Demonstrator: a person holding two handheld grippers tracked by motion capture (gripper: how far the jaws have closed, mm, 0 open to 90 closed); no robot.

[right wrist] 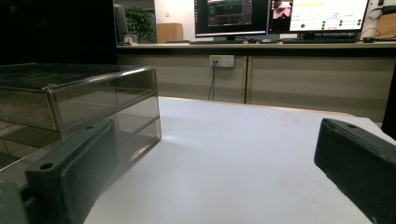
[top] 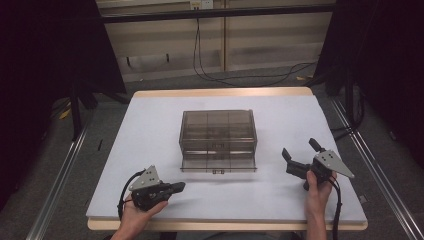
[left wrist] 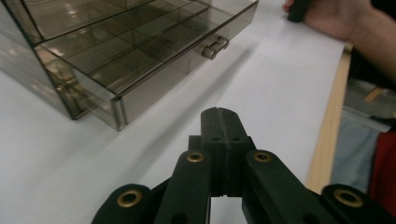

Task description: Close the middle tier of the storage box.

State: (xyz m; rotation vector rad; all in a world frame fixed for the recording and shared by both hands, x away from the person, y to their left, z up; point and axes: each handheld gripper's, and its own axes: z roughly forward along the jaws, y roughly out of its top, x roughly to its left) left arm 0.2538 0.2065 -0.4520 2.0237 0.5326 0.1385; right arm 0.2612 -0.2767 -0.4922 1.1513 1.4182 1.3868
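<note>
A smoky, see-through drawer box (top: 218, 137) sits in the middle of my white tabletop (top: 150, 130), its lower drawer (top: 218, 162) pulled partway out toward me, with a small handle (top: 218, 172) on its front edge. My left tongs (top: 180, 187) lie low near the tabletop's near left edge, pressed fully together with nothing between them (in the left gripper view the two black tips meet in a single seam) and aimed toward the drawer's near corner, well short of it. My right tongs (top: 300, 151) are held off to the right of the box, spread wide and empty, pointing away from me. In the right gripper view, the box's side wall (right wrist: 112, 112) stands just beyond the left jaw, not touching.
</note>
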